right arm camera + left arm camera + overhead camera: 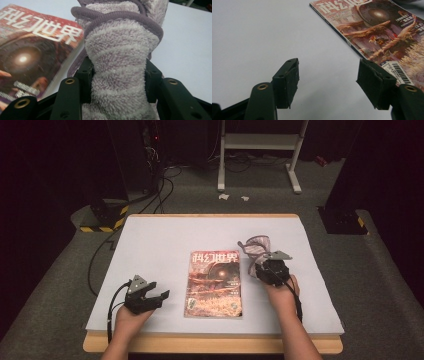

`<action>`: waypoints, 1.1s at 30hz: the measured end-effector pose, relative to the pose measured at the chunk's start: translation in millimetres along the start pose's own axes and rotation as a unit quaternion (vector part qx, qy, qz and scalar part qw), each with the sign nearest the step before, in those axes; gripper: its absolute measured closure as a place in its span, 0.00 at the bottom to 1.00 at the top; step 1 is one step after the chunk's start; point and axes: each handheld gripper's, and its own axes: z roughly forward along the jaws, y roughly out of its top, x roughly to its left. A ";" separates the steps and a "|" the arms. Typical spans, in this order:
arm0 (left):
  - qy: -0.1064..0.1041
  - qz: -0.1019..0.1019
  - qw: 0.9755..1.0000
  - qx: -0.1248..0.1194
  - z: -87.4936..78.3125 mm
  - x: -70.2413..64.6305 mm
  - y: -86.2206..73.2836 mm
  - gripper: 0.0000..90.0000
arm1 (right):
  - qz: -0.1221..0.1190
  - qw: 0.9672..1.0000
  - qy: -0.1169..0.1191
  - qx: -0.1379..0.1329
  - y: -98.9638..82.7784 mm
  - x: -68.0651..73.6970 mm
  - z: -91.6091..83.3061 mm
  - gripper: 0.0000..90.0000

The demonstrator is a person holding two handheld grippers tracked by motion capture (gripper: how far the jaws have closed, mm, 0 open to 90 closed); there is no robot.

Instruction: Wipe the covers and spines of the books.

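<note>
High view: the right gripper (260, 262) is clenching a bunched purple striped towel (256, 246), holding it up off the white tabletop (150, 245), right of centre & roughly midway btwn the far and near edges. The towel is hanging just beside the top right corner of the magazine (214, 284), which is lying flat at the tabletop's centre, spine toward the left edge. The left gripper (157, 298) is sitting near the near left corner, jaws apart w/ nothing btwn them, pointing toward the magazine but not touching it.

Left gripper view: the jaws are standing wide, released, over bare white surface. The magazine (382, 32) is lying beyond the right jaw; its barcode corner is peeking out just past that pad. No contact that I can see.

Right gripper view: both pads are pinching the towel (117, 72) at a narrow waist, fabric bulging above & below, so the grip is looking firm. The magazine (30, 50) is showing at the left, below and behind the cloth.

Progress, as a judgement: the pickup of the towel is looking done, it's in the air. What's left is carrying it wherever it's going, possibly onto or across the magazine cover, then letting go. The left gripper isn't doing any work yet; can't tell if it's meant to steady the magazine.
</note>
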 end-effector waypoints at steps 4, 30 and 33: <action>-0.006 -0.001 1.000 0.002 2.1 -1.5 0.4 0.38 | 0.011 1.000 -0.012 -0.004 -18.4 -11.5 -11.8 0.60; -0.038 0.021 0.999 0.023 13.4 -28.1 2.6 0.37 | 0.034 0.999 0.000 0.022 -71.0 -31.7 -18.1 0.51; -0.041 0.022 0.999 0.023 14.1 -28.8 2.8 0.37 | 0.034 0.999 -0.003 0.022 -70.9 -32.1 -18.2 0.49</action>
